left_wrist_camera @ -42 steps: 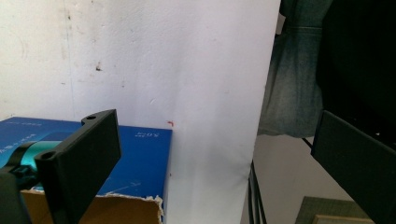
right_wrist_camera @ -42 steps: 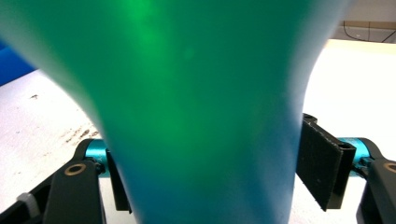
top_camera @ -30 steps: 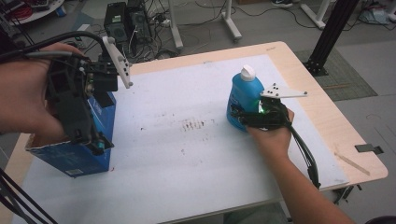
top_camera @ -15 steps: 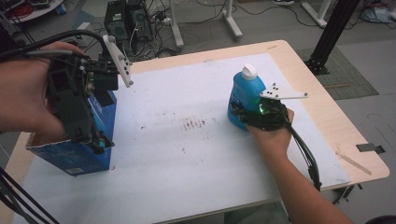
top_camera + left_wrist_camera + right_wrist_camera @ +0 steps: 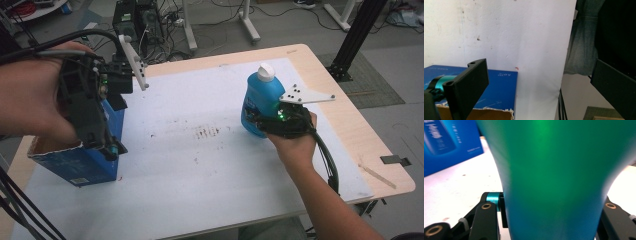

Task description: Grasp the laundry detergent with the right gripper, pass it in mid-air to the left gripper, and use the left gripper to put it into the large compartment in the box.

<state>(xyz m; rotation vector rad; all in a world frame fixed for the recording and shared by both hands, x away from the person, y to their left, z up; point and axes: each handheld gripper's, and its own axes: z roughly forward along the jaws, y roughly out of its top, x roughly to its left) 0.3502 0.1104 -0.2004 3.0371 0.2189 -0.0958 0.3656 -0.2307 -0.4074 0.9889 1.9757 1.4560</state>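
Standing between the right gripper (image 5: 260, 119) fingers (image 5: 486, 220): blue bottle (image 5: 260, 97), clamped.

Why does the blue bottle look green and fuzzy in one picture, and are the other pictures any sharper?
Right gripper view: the blue bottle sits right at the lens between the right tongs, out of focus and tinted green, probably by the green indicator light glowing on those tongs in the high view. High view: evenly lit, mildly soft. Left gripper view: the left tongs' near jaws blur slightly, the blue box is clearer.
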